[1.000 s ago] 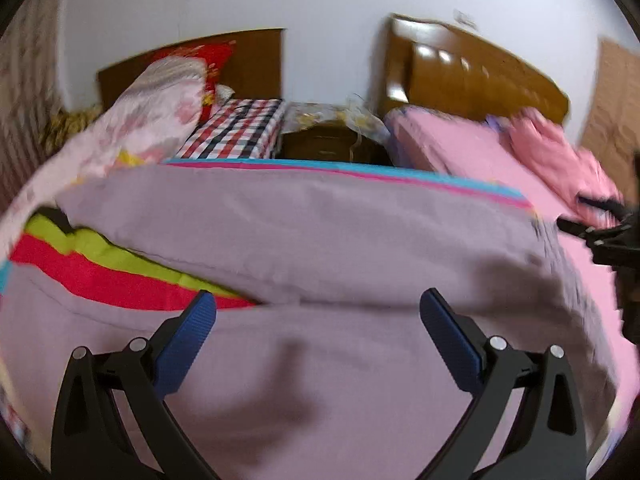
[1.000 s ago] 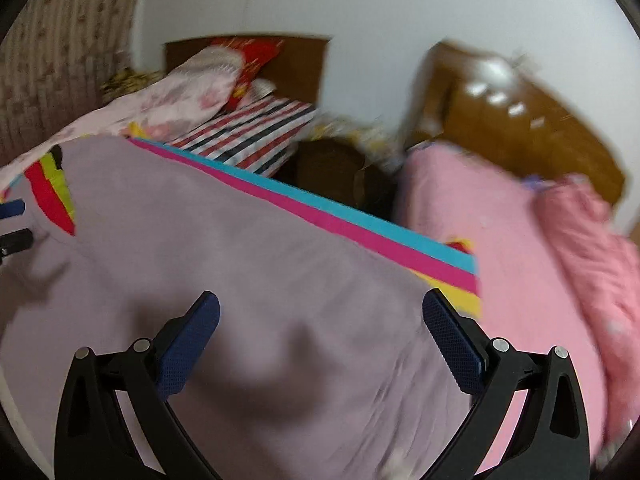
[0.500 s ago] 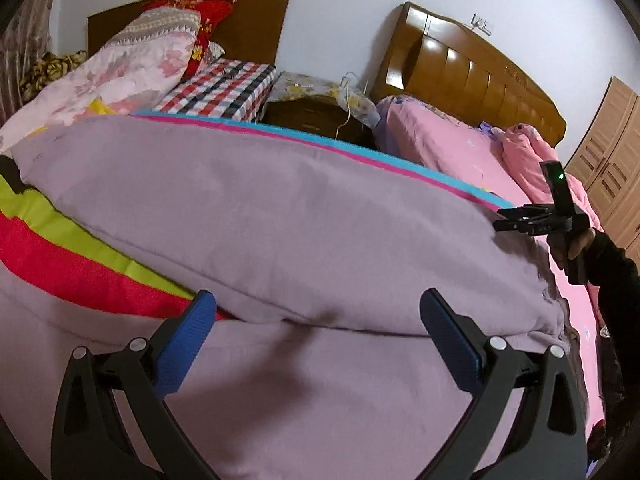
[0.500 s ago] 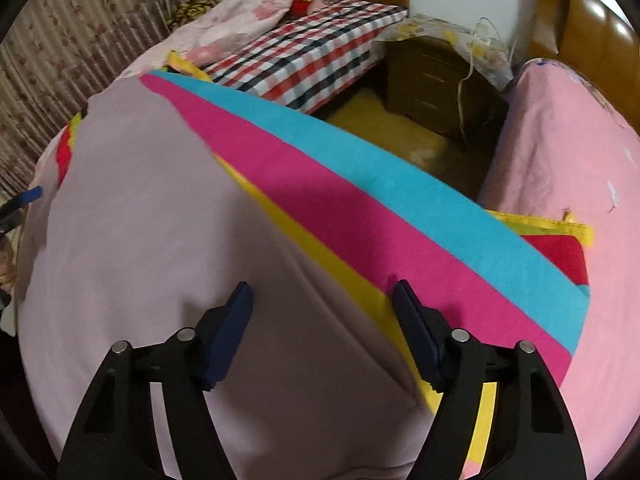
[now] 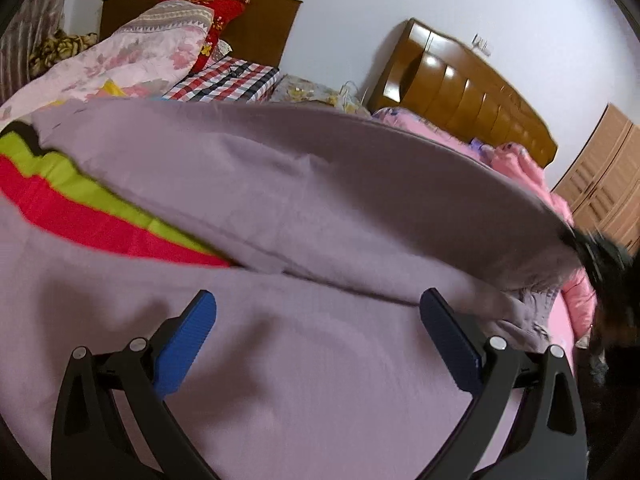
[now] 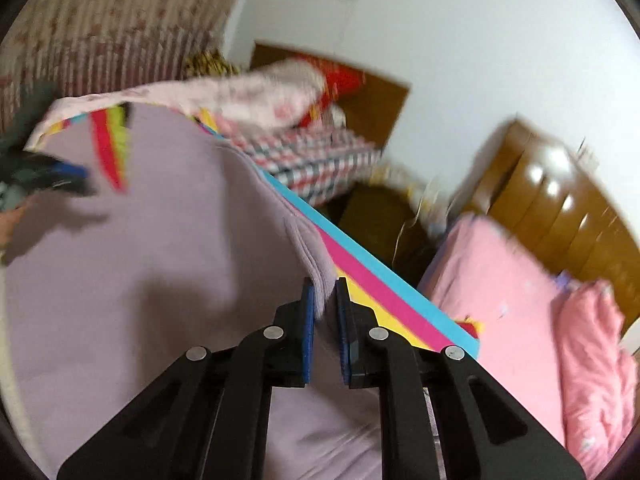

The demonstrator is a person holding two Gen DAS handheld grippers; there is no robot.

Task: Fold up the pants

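Mauve pants (image 5: 320, 208) lie spread over a striped bedspread (image 5: 80, 208), with the far leg raised at its right end. My left gripper (image 5: 318, 310) is open and empty, just above the near leg. In the right wrist view my right gripper (image 6: 325, 292) is shut on a corner of the pants (image 6: 160, 248) and holds the edge up off the striped spread (image 6: 380, 280). The right gripper also shows blurred in the left wrist view (image 5: 592, 252), at the lifted end. The left gripper shows blurred at the left edge of the right wrist view (image 6: 48, 176).
A floral quilt (image 5: 120, 56) and a red pillow (image 5: 216, 20) lie at the bed's head. A checked pillow (image 5: 224, 84), a nightstand (image 6: 372, 224), a second bed in pink (image 6: 500, 280) with a wooden headboard (image 5: 460, 92) and a wardrobe (image 5: 604, 184) stand beyond.
My right gripper has closed on the pants' edge and lifted it, raising the far leg off the spread. My left gripper stays open over the near leg.
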